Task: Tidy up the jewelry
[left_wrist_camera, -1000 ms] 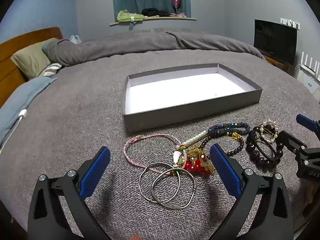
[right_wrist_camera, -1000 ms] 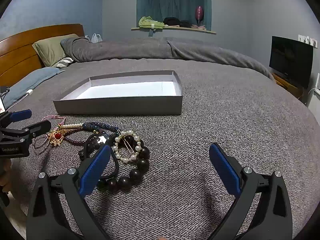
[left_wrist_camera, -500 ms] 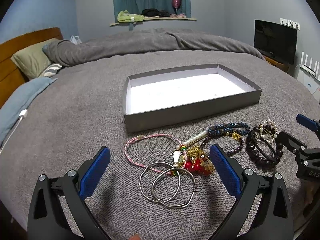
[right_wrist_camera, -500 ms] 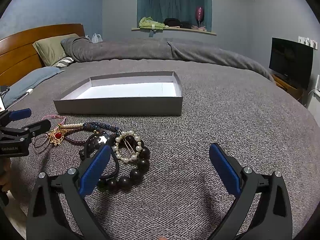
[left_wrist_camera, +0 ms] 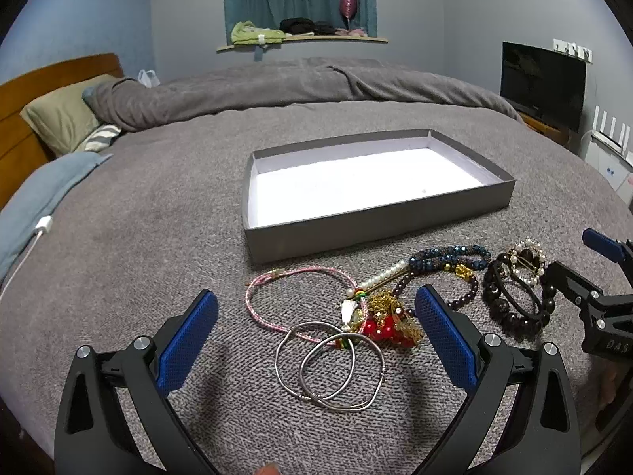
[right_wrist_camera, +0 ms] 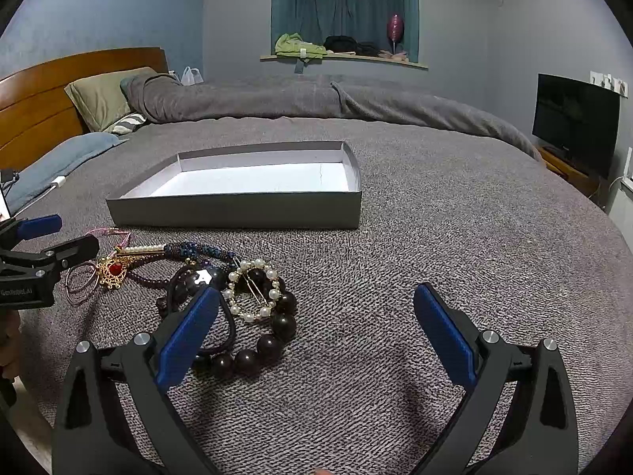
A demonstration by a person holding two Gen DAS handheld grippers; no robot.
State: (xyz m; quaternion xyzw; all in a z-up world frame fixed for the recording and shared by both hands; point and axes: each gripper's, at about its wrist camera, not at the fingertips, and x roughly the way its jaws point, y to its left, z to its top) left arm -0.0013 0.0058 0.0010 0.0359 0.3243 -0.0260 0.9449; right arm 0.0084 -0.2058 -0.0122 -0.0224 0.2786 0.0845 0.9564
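I see the jewelry heaped on the grey bedspread point(left_wrist_camera: 118, 206) just before the shallow grey tray point(left_wrist_camera: 372, 229): two silver bangles point(left_wrist_camera: 328, 364), one pink cord point(left_wrist_camera: 292, 297), one pearl ring point(right_wrist_camera: 255, 291) atop one dark bead bracelet point(right_wrist_camera: 273, 340). My left gripper point(left_wrist_camera: 316, 340) hovers over the bangles, jaws spread; my right gripper point(right_wrist_camera: 316, 336) likewise spread, holding nothing.

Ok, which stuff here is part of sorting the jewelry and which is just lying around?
For the job: grey box, silver bangles, pink cord bracelet, dark bead bracelet, pearl ring clip, blue bead strand.

Lying about: pillow, charger cable, TV.
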